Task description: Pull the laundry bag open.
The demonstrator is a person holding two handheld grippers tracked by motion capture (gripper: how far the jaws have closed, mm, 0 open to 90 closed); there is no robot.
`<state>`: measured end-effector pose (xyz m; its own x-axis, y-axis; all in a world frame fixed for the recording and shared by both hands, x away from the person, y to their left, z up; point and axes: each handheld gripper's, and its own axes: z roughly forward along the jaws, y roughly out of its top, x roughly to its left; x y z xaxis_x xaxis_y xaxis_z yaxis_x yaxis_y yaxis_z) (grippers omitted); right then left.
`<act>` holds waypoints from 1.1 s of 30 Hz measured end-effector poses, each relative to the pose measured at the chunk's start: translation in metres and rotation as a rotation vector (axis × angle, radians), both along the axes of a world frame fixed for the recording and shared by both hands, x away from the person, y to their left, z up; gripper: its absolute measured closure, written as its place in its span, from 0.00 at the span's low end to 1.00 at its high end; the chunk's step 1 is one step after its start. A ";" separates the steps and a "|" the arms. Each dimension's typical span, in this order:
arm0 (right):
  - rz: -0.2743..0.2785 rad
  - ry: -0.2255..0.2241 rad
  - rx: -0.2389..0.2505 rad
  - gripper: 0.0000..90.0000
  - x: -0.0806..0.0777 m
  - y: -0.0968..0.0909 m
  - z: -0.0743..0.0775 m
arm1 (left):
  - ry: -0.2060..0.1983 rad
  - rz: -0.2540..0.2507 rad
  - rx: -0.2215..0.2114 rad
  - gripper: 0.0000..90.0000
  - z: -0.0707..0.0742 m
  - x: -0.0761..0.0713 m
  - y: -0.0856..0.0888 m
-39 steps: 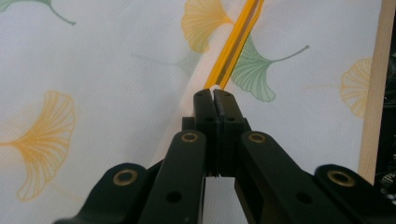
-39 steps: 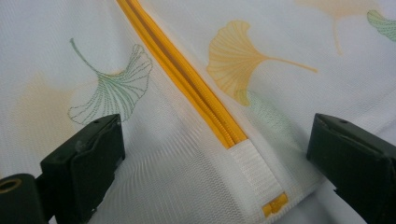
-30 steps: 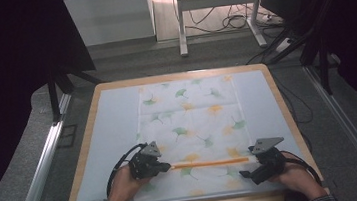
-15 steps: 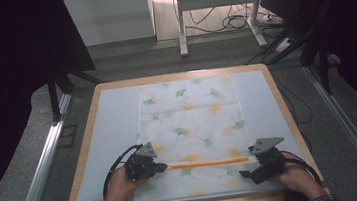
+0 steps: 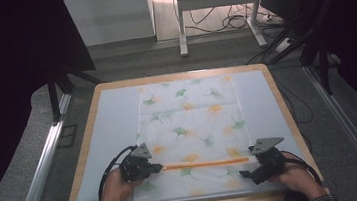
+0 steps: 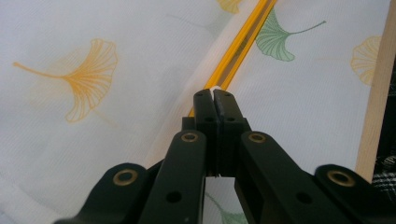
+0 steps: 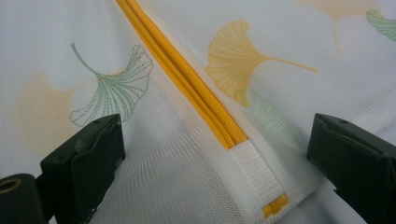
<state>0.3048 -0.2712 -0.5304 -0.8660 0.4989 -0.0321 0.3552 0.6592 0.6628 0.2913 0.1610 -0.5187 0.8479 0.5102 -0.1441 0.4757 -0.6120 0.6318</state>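
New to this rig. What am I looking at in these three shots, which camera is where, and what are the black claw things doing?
No robot here: a person holds a two-jaw tool in each hand. The high view looks down from above the person's side; the other two cameras ride on the tools and look along their black jaws.

On the wooden-rimmed table lies a white mesh bag printed with green and orange ginkgo leaves, with an orange zipper across its near part.

The left gripper has its jaws pressed together at the zipper's left end, apparently pinching something small and white there; I can't tell if it is the zipper pull. The right gripper is wide open, its jaws on either side of the zipper's other end, where a white fabric tab finishes it.
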 end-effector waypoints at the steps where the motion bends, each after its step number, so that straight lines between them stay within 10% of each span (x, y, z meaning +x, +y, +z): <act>1: 0.000 0.000 0.000 0.04 0.000 0.000 0.000 | -0.001 0.001 -0.001 1.00 0.000 0.000 0.001; 33: 0.000 -0.001 0.000 0.04 0.000 0.000 0.000 | 0.005 0.068 -0.015 1.00 0.000 -0.008 0.036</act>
